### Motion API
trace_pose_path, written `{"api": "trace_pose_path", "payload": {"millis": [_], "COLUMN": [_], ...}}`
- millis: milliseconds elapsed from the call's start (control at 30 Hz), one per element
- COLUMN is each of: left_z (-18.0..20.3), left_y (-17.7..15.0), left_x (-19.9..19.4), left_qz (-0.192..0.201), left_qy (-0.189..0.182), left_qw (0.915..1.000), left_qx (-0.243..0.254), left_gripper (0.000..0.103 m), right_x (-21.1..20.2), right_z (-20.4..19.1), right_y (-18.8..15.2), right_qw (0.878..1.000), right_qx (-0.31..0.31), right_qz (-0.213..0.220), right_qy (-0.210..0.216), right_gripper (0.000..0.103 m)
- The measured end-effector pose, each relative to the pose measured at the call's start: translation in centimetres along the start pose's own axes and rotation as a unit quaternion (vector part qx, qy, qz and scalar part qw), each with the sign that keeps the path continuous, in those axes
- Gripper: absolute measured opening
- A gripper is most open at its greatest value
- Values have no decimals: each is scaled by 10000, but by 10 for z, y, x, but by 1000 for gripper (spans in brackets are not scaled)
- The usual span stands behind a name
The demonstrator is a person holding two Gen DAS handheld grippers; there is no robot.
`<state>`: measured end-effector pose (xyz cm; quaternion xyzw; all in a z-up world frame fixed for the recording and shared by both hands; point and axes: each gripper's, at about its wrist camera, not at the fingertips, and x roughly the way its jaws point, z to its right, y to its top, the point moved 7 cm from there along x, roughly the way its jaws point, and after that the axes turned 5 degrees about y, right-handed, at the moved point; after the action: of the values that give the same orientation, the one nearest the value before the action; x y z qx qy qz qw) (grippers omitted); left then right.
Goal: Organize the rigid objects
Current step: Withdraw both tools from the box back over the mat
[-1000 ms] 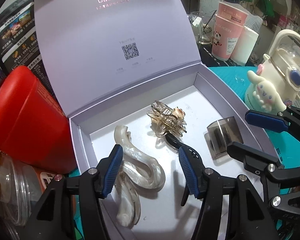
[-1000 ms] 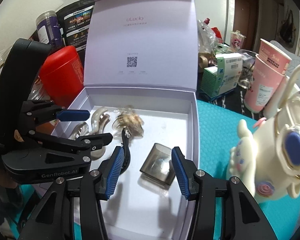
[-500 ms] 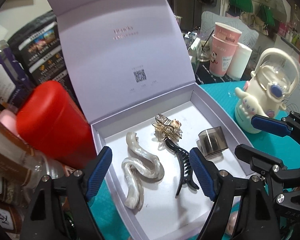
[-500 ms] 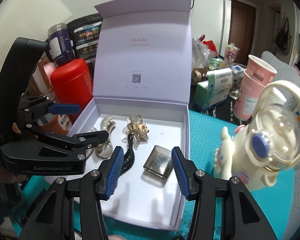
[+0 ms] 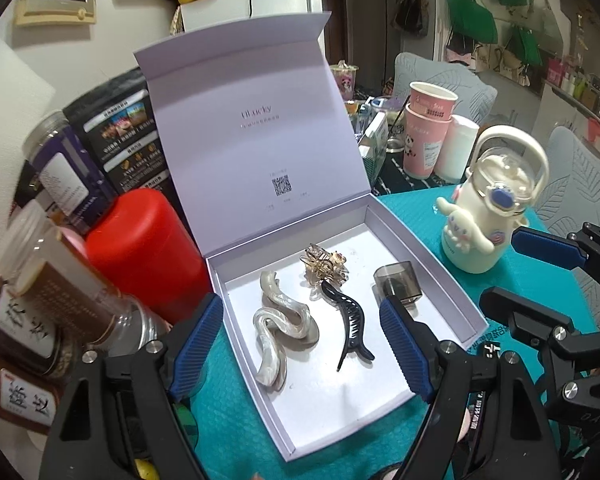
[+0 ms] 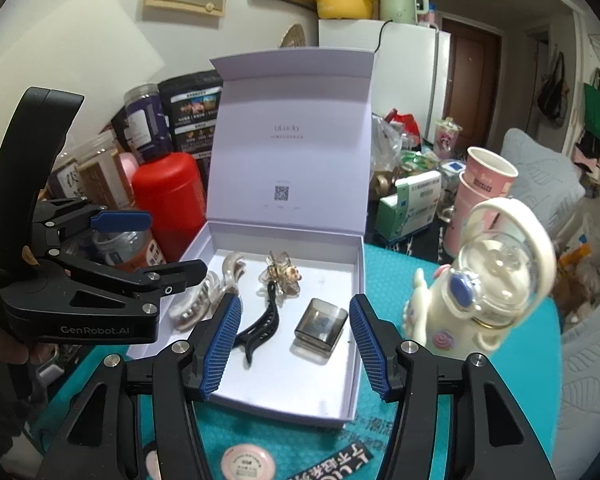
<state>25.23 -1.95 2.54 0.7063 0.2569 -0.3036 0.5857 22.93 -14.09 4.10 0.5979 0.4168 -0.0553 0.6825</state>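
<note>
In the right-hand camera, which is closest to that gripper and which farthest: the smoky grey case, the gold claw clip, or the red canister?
1. Smoky grey case, in the box, just ahead of the right gripper.
2. Gold claw clip, deeper in the box.
3. Red canister, outside the box, behind on the left.

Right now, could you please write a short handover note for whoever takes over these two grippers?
Left gripper: open, empty, above the box. Right gripper: jaws opening, nothing between the pads.
In the open lavender box: pearly wave clip, black clip, gold claw clip, smoky case.
Done: four items boxed.
Left: lid is up; a pink round tin lies outside, possibly next.
</note>
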Motion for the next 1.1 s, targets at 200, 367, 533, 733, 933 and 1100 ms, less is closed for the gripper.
{"api": "trace_pose_path", "payload": {"millis": [200,367,533,733,933,1100], "left_z": [1,1,4,7,15,22], "left_y": [-5,-12,-22,-37,-58,-77], "left_x": [-26,-48,-69,-92,-111,-124], "left_qz": [219,325,424,542,615,646], "left_qy": [5,13,14,-41,-215,-296], "left_qw": [9998,9995,9991,9985,9977,9971], "left_qx": [-28,7,42,75,182,272], "left_gripper": [103,103,103,103,103,103], "right_x": [-24,-45,-65,-89,-109,-122], "right_z": [-8,-15,-23,-33,-45,-56], "right_y": [-2,-6,-13,-26,-43,-59], "right_qw": [9999,9997,9995,9991,9989,9989], "right_qx": [-3,-12,10,2,0,13], "right_qz": [138,237,315,391,419,421], "right_qy": [-49,-91,-103,-167,-202,-194], "right_gripper": [59,60,60,61,61,61]}}
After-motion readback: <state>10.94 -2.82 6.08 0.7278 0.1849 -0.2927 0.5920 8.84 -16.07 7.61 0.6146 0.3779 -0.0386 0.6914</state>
